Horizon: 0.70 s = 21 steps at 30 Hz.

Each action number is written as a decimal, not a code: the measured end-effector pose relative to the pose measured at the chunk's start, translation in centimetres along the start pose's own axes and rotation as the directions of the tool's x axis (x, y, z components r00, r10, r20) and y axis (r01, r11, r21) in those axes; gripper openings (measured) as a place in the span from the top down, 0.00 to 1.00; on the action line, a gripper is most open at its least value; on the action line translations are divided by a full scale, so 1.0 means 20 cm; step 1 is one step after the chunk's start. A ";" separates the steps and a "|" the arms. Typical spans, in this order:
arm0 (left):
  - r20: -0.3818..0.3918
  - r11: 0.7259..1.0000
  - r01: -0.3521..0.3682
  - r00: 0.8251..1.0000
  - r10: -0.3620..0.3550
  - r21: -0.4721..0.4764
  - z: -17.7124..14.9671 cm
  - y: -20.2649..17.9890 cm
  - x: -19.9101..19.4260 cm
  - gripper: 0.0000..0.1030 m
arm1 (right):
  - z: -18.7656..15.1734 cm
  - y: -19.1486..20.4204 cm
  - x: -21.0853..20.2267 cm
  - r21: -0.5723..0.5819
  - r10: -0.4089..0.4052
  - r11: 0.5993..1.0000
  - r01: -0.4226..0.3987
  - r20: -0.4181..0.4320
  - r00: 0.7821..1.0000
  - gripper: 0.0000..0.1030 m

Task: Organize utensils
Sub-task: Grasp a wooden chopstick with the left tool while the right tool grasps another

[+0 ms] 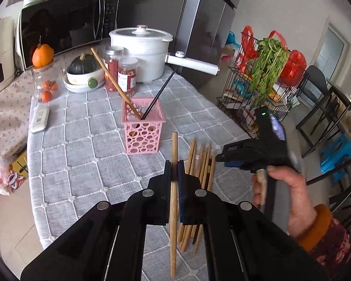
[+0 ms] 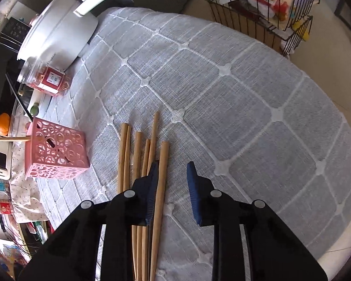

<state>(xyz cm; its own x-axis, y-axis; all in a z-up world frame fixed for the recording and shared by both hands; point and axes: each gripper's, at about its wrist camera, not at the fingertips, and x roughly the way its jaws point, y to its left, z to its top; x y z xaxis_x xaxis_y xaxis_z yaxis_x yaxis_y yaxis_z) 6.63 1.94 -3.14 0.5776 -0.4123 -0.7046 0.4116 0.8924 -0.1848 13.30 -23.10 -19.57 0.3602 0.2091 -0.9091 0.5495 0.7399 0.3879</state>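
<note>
Left wrist view shows the left gripper [image 1: 174,171] clamped shut on one wooden chopstick [image 1: 173,210], which runs up between the pads and pokes out above them toward twelve o'clock. Beyond its tip, at about eleven o'clock, stands the pink basket [image 1: 142,126] on the grey quilted tablecloth [image 1: 82,145], with a wooden chopstick and a dark one leaning inside it. At one o'clock of the jaws lies the pile of loose chopsticks [image 1: 202,161], flat on the cloth. At three o'clock a hand [image 1: 290,194] in an orange cuff holds the right gripper [image 1: 224,158] above that pile. A white pot [image 1: 142,51] sits behind the basket at twelve o'clock.

Right wrist view has the right gripper pointing down over the loose chopsticks, its jaws partly apart; one stick lies just inside the left pad, and the right pad is clear of it, so nothing is pinched yet
</note>
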 end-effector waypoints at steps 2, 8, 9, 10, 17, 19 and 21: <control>0.001 1.000 0.003 1.000 -0.003 -0.003 0.00 0.01 -0.02 0.96 | -0.01 0.01 0.03 -0.003 -0.001 1.000 0.001 -0.013 1.000 0.75; 0.003 1.000 -0.003 1.000 0.003 -0.012 -0.01 0.03 -0.03 0.96 | 0.01 0.05 0.08 -0.023 0.013 1.000 -0.013 -0.003 1.000 0.91; 0.005 1.000 -0.004 1.000 0.004 -0.012 -0.01 0.04 -0.03 0.96 | 0.01 0.04 0.07 -0.019 0.017 1.000 -0.017 0.000 1.000 0.92; 0.008 1.000 -0.006 1.000 0.006 -0.015 -0.01 0.04 -0.04 0.96 | 0.01 0.04 0.07 -0.017 0.016 1.000 -0.016 0.004 1.000 0.92; 0.042 0.999 -0.002 0.999 0.003 -0.038 -0.01 0.08 -0.10 0.96 | -0.10 0.07 -0.25 -0.105 0.077 0.992 -0.063 0.135 0.988 0.92; 0.056 0.999 -0.003 0.998 0.005 -0.039 -0.01 0.08 -0.13 0.96 | -0.16 0.07 -0.38 -0.135 0.122 0.986 -0.100 0.168 0.978 0.92; 0.073 0.999 -0.004 0.997 0.006 -0.036 -0.01 0.06 -0.16 0.96 | -0.21 0.07 -0.51 -0.165 0.166 0.977 -0.133 0.199 0.966 0.92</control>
<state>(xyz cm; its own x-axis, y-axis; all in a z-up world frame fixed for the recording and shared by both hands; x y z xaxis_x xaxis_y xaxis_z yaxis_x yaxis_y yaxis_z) 5.16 4.49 -1.17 0.6302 -0.4188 -0.6538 0.3836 0.9001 -0.2067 7.22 -21.49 -10.44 0.5892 0.1969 -0.7836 0.3644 0.8009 0.4752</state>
